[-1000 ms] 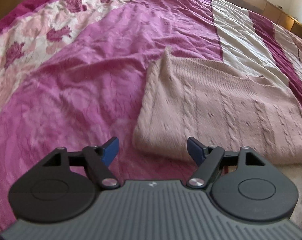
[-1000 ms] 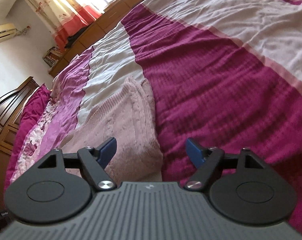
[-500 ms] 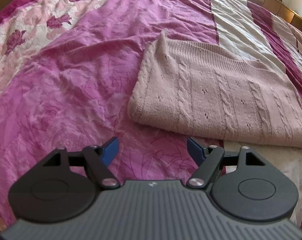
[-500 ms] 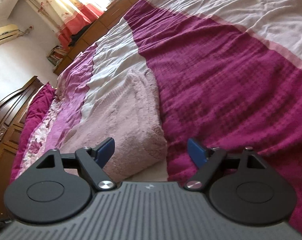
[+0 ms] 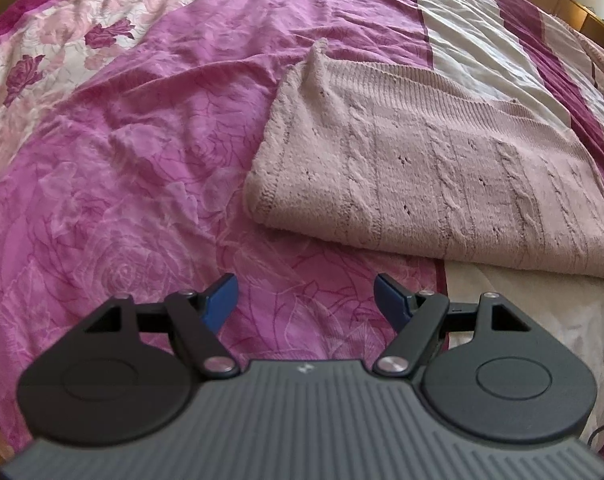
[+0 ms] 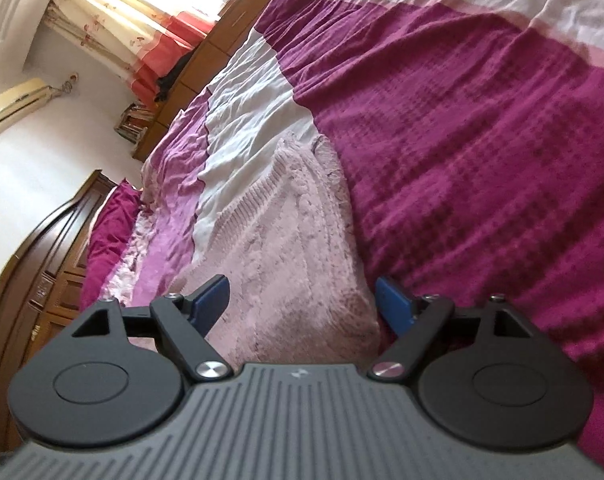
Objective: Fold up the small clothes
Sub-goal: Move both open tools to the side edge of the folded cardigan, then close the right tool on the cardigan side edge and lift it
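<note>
Left wrist view: pale pink cable-knit sweater (image 5: 441, 176) lies folded into a rectangle on the magenta floral bedspread (image 5: 122, 160); left gripper (image 5: 305, 298) released, empty. Right wrist view: right gripper (image 6: 300, 302) released over the sweater's near edge; further folding appears pending.

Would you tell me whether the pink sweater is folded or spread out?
Folded: the pink sweater lies as a compact rectangle with a rounded doubled edge.

A magenta-and-white bedspread (image 5: 142, 168), a wooden headboard (image 6: 42, 264), curtains (image 6: 142, 28) (sunlit) and an air conditioner (image 6: 16, 106).
</note>
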`<state>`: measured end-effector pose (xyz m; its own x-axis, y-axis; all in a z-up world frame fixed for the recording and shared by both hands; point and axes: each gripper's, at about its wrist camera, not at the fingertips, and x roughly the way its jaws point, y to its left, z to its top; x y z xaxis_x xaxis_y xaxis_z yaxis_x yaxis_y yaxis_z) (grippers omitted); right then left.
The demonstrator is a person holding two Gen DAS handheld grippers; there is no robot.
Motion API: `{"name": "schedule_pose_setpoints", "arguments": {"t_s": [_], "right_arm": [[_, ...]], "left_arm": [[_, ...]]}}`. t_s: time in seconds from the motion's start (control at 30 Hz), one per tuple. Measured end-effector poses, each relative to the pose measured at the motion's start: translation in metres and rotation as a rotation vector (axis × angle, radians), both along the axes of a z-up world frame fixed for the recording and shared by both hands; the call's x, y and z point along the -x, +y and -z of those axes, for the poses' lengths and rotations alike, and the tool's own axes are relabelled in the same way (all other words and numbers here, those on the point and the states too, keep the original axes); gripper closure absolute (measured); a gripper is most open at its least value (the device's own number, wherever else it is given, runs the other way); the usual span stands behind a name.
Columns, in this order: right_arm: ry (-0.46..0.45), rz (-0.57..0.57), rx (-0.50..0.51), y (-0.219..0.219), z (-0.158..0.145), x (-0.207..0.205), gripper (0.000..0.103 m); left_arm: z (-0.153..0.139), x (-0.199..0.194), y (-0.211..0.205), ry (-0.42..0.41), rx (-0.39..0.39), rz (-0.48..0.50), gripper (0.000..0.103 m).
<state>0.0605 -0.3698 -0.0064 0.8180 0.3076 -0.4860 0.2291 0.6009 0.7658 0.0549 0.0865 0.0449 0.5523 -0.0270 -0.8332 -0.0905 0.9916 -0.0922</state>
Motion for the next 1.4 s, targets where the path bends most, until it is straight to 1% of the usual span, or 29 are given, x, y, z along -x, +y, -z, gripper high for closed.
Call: {"name": "schedule_pose_setpoints", "arguments": {"t_s": [0.17, 0.3, 0.37, 0.4, 0.43, 0.47, 0.5, 0.67, 0.73, 0.77, 0.87, 0.9, 1.0, 1.13, 1.4], "right_arm": [[-0.006, -0.021, -0.02, 0.002, 0.002, -0.009, 0.018], [-0.002, -0.049, 0.006, 0.008, 0.001, -0.018, 0.018], [0.0, -0.055, 0.017, 0.009, 0.002, -0.018, 0.02], [0.005, -0.056, 0.025, 0.01, 0.001, -0.019, 0.031], [0.016, -0.054, 0.042, 0.011, 0.001, -0.02, 0.049], [0.038, -0.052, 0.07, 0.013, 0.001, -0.021, 0.059], [0.06, -0.046, 0.1, 0.014, 0.002, -0.022, 0.066], [0.044, -0.044, 0.069, 0.009, 0.008, -0.019, 0.066], [0.048, -0.037, 0.037, 0.006, 0.011, -0.02, 0.065], [0.044, -0.036, 0.018, 0.004, 0.013, -0.02, 0.061], [0.038, -0.04, -0.008, 0.002, 0.016, -0.022, 0.06], [0.035, -0.042, -0.01, 0.002, 0.017, -0.022, 0.06], [0.024, -0.039, 0.008, 0.003, 0.019, -0.02, 0.067], [0.004, -0.026, -0.003, 0.003, 0.023, -0.015, 0.068], [0.007, -0.02, -0.023, 0.001, 0.022, -0.013, 0.069]], "left_arm": [[0.002, -0.001, -0.002, 0.011, -0.011, 0.0, 0.027], [0.003, -0.002, -0.002, 0.017, -0.017, 0.0, 0.027], [0.004, -0.003, -0.003, 0.019, -0.022, 0.003, 0.027], [0.004, -0.004, -0.003, 0.021, -0.024, 0.005, 0.027], [0.005, -0.004, -0.003, 0.022, -0.027, 0.006, 0.027], [0.005, -0.004, -0.003, 0.023, -0.029, 0.007, 0.027], [0.005, -0.004, -0.004, 0.024, -0.031, 0.009, 0.027], [0.008, -0.006, -0.006, 0.029, -0.046, 0.018, 0.027], [0.008, -0.006, -0.006, 0.029, -0.052, 0.021, 0.027], [0.009, -0.006, -0.007, 0.028, -0.056, 0.024, 0.027], [0.01, -0.006, -0.008, 0.026, -0.066, 0.03, 0.027], [0.01, -0.005, -0.008, 0.025, -0.067, 0.03, 0.027], [0.01, -0.005, -0.009, 0.024, -0.068, 0.031, 0.027], [0.01, -0.004, -0.008, 0.019, -0.061, 0.033, 0.027], [0.009, -0.003, -0.007, 0.018, -0.062, 0.035, 0.027]]}}
